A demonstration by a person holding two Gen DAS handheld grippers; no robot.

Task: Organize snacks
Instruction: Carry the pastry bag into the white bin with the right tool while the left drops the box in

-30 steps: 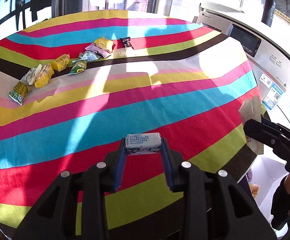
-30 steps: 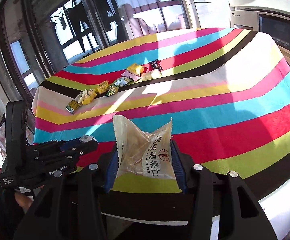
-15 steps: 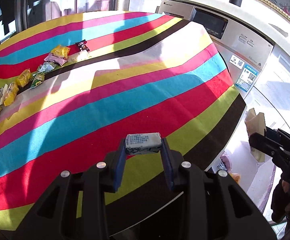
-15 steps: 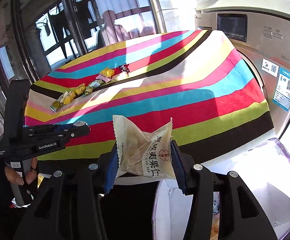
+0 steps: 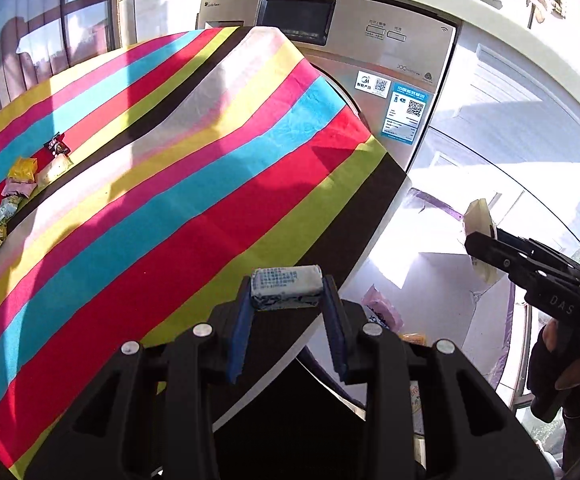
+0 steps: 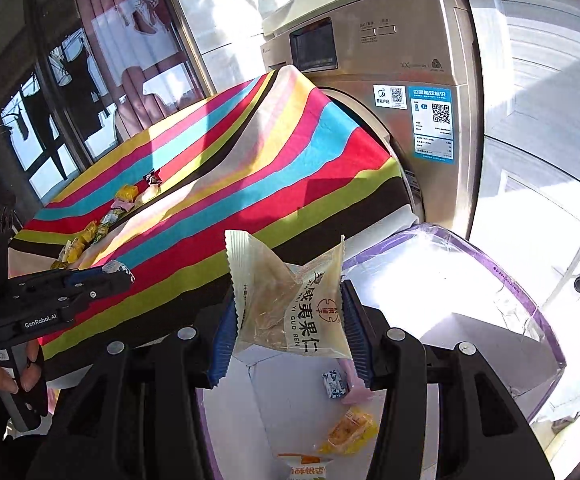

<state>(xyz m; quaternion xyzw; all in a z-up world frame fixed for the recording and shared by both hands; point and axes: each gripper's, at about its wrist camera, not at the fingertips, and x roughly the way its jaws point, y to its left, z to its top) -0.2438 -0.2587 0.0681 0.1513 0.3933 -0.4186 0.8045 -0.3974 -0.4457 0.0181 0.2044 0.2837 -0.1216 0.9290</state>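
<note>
Few snacks (image 6: pixel 349 431), perhaps four, in clear bin (image 6: pixel 530 308)

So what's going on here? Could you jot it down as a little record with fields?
left gripper: shut on small white-and-blue snack bar
right gripper: shut on clear nut snack packet
below right gripper: clear purple-rimmed bin holding a few snacks
striped tablecloth: row of snacks along far edge
behind: washing machine
</note>
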